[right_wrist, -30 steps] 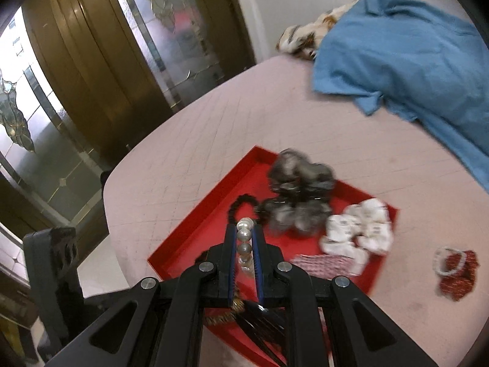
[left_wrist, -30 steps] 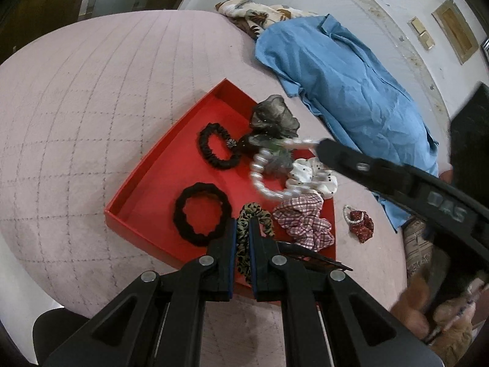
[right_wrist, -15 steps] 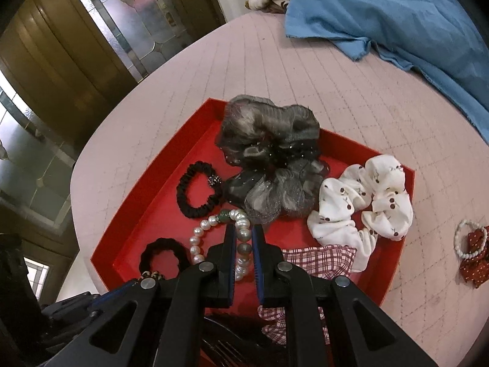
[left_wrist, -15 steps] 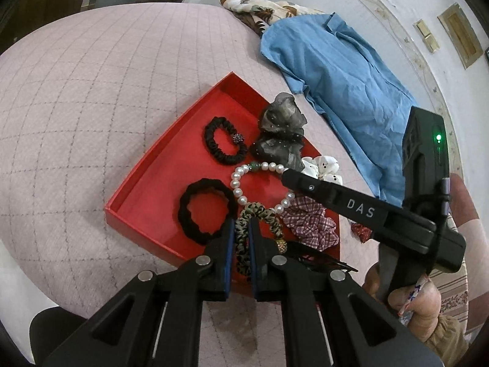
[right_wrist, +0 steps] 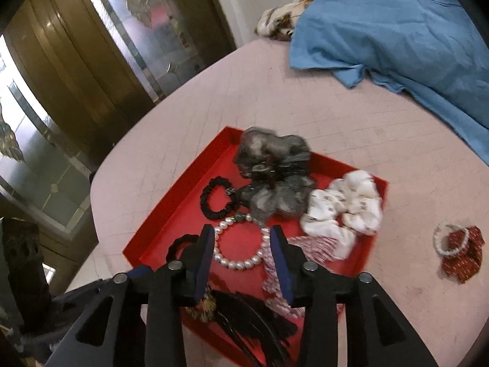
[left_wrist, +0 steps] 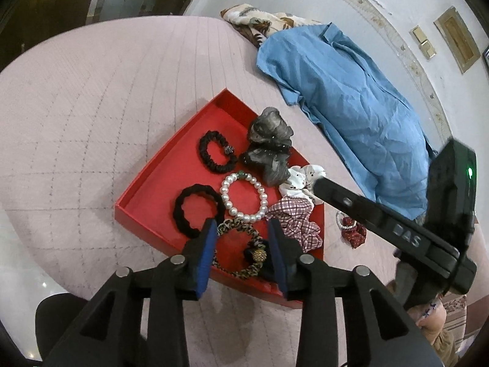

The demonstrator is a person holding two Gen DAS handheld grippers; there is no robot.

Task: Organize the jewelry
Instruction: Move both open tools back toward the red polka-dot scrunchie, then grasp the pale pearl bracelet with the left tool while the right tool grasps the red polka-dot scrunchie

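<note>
On pink quilt: red tray; both claws opening, holding nothing.

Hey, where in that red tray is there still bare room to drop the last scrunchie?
The red tray has bare floor along its left wall, beside the small black scrunchie and the larger black hair tie, up into the far corner. The right side is crowded: grey organza bow, white scrunchie, plaid scrunchie, pearl bracelet.

- Red tray on a pink bed.
- In the tray: white pearl bracelet, leopard-print scrunchie, red-checked scrunchie.
- Beyond the tray: blue shirt.
</note>
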